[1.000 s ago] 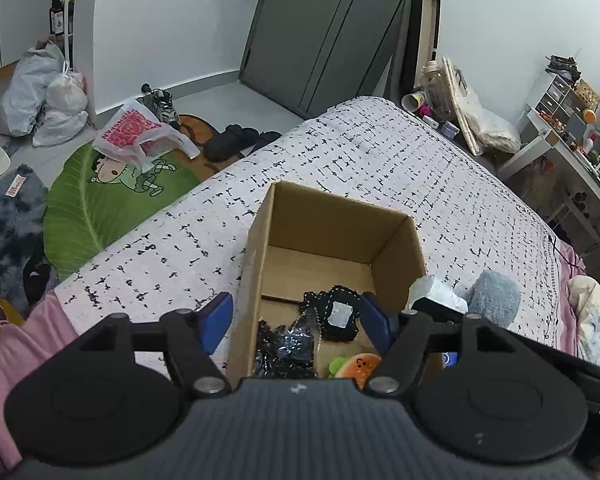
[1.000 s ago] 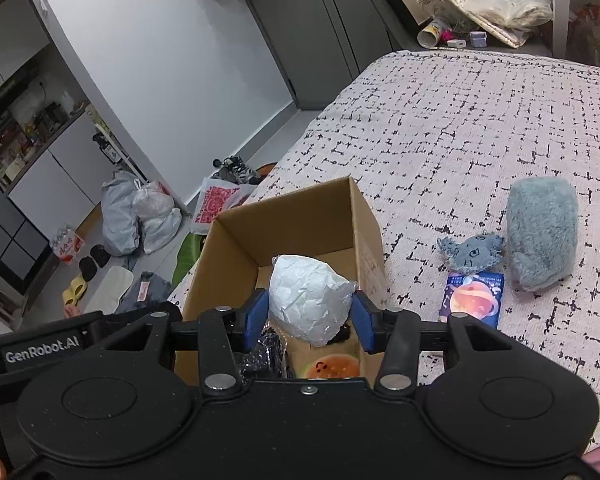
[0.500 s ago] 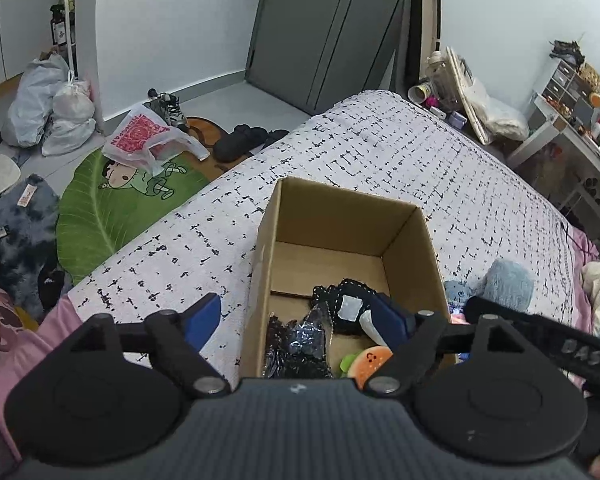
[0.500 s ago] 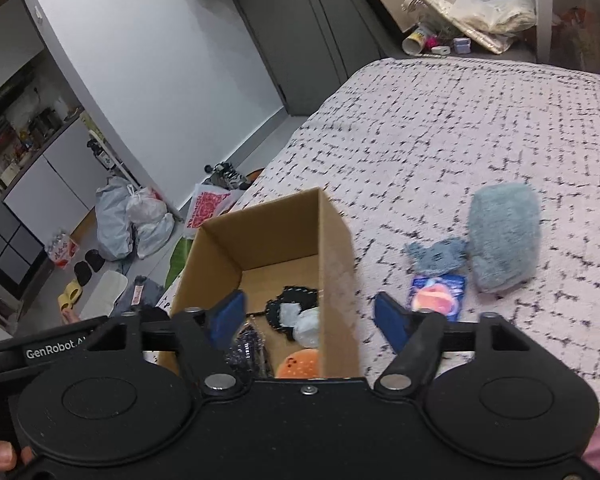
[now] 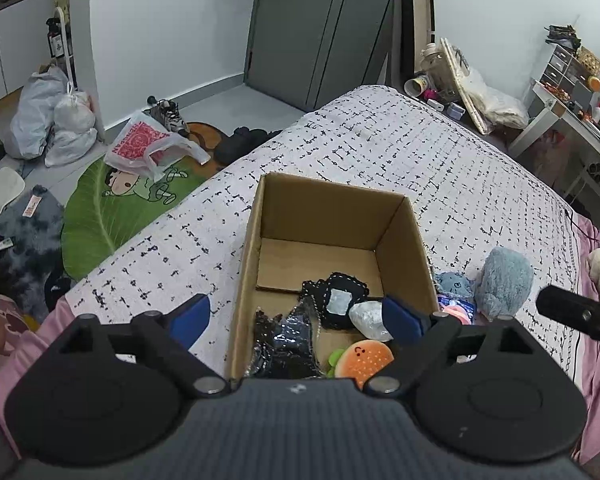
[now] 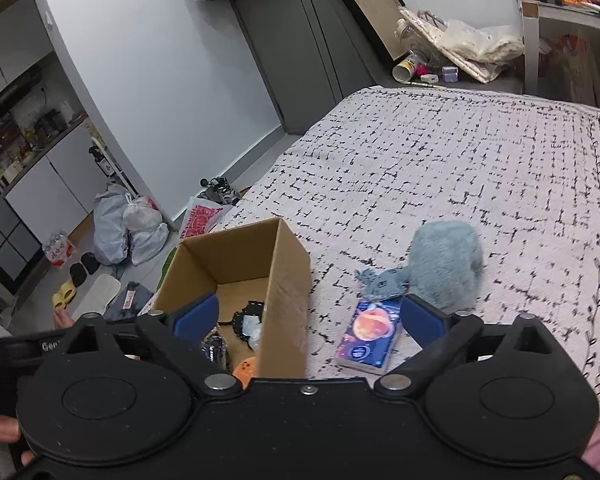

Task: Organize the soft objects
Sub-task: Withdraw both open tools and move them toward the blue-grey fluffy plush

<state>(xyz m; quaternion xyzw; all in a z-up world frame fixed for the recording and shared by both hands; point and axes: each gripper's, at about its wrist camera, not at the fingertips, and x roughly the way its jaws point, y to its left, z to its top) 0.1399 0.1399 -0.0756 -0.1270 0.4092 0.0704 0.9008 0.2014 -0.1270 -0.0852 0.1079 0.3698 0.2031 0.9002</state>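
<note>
Both grippers are over the bed [image 5: 380,152] and both sets of fingers are spreading, nothing clamped in either one. The left gripper [image 5: 296,316] hangs above the near end of the cardboard box [image 5: 332,216], its blue fingers [image 5: 190,316] opening wide; one sits outside the box's left wall, the other just inside the right wall. Between them, down in the box, lie a black lacy cloth [image 5: 336,296], a dark shiny bundle [image 5: 284,340], a white crumpled wad [image 5: 370,318] right against the right finger, and an orange burger-faced plush [image 5: 364,360] nearest the camera. The pads touch none of them.

Over to the right gripper [image 6: 310,316]: fingers [image 6: 422,316] also opening, close to full spread, empty. The box [image 6: 240,256] stands under its left finger, with the box's right wall in the gap. Ahead of the right finger, on the bedspread [image 6: 460,160], rests the fluffy grey-blue plush [image 6: 446,262], with a smaller grey-blue knitted piece [image 6: 382,282] touching its left side. Just inside the right finger lies a flat packet with a planet picture [image 6: 370,338], beside the box but apart from it.
</note>
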